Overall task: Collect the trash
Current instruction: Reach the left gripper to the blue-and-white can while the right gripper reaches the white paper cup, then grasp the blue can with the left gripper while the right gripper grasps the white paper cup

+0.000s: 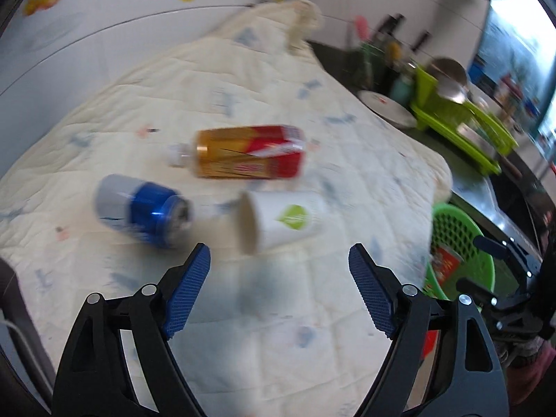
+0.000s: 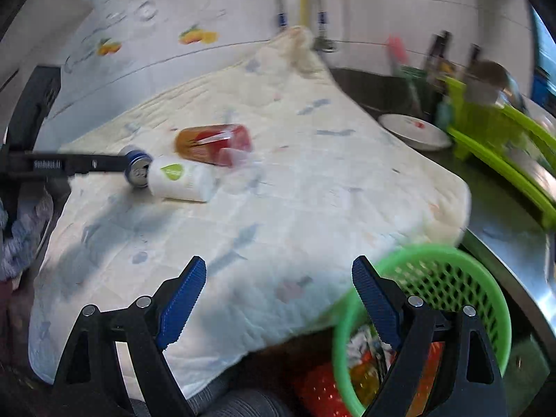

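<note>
Left gripper: jaws spread wide with nothing between the blue pads; it hangs over the quilted cloth, angled down at three pieces of trash, probably lining up a pick.

Blue can: leftmost of the trash in the left wrist view, lying on its side with its open top turned toward the cup. It could roll if nudged.

Bottle: brown and red, white cap, on its side just behind the can and the cup. It looks slightly dented, so likely empty and light.

Paper cup: white with a green mark, tipped over, mouth toward the can and nearest the left pads, so it seems the easiest first grab. Its thin wall would crush under a hard squeeze.

Right gripper: also released and empty, held at the near edge of the cloth beside the basket, well apart from the trash.

Green basket: mesh bin at the right corner of the cloth, below its edge. Red and yellow wrappers already lie inside, so it is evidently the drop point, set within easy reach of both hands.

Counter at far right: a white plate and a lime dish rack stand clear of the cloth, not part of the job.

Remaining: can, bottle and cup are not yet collected.
</note>
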A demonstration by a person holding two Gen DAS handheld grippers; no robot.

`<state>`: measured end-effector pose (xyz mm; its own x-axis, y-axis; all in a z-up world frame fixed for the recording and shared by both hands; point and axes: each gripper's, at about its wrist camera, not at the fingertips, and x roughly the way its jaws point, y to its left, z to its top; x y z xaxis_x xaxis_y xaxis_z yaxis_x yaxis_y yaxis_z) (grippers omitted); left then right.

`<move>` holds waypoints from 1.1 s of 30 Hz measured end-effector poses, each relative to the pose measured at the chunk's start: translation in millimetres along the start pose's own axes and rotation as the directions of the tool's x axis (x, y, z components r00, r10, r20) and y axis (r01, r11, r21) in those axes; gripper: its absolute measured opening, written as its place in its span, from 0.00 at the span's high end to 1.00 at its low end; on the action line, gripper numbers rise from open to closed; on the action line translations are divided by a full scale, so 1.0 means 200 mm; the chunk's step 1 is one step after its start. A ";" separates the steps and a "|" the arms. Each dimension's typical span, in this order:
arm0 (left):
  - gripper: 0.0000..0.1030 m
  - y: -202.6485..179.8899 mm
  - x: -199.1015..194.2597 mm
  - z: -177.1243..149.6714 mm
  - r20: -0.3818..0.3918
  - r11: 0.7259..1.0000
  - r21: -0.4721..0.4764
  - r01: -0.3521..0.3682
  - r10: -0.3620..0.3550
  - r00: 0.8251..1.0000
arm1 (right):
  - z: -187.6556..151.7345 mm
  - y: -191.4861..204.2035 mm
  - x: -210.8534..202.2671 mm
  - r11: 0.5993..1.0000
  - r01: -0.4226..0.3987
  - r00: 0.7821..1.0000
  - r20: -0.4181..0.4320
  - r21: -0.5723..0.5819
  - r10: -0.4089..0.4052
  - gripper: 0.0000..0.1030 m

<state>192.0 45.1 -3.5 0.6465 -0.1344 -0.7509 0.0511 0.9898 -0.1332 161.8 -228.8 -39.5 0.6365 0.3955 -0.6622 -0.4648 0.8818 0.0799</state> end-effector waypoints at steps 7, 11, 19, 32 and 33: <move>0.21 0.29 -0.03 0.02 0.008 0.990 -0.126 -0.061 0.062 0.998 | 0.14 0.23 0.19 0.981 -0.067 0.997 -0.044 -0.184 0.060 0.19; 0.21 0.42 -0.02 0.02 -0.005 0.979 -0.185 -0.084 0.084 0.996 | 0.22 0.37 0.31 0.951 -0.104 0.994 -0.070 -0.290 0.088 0.19; 0.21 0.63 0.03 0.01 -0.034 0.952 -0.285 -0.110 0.105 0.994 | 0.37 0.59 0.53 0.885 -0.171 0.984 -0.114 -0.434 0.134 0.19; 0.18 0.79 0.17 0.08 -0.064 0.891 -0.446 -0.084 0.062 0.996 | 0.48 0.81 0.85 0.740 -0.206 0.976 -0.194 -0.641 0.104 0.19; 0.17 0.80 0.19 0.09 -0.067 0.881 -0.466 -0.076 0.050 0.996 | 0.48 0.81 0.86 0.736 -0.212 0.974 -0.203 -0.643 0.103 0.19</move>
<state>237.9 198.8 -41.5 0.5955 -0.0878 -0.7985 -0.3589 0.8602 -0.3622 254.4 6.7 -69.6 0.4469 0.4236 -0.7879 -0.8727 0.3999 -0.2800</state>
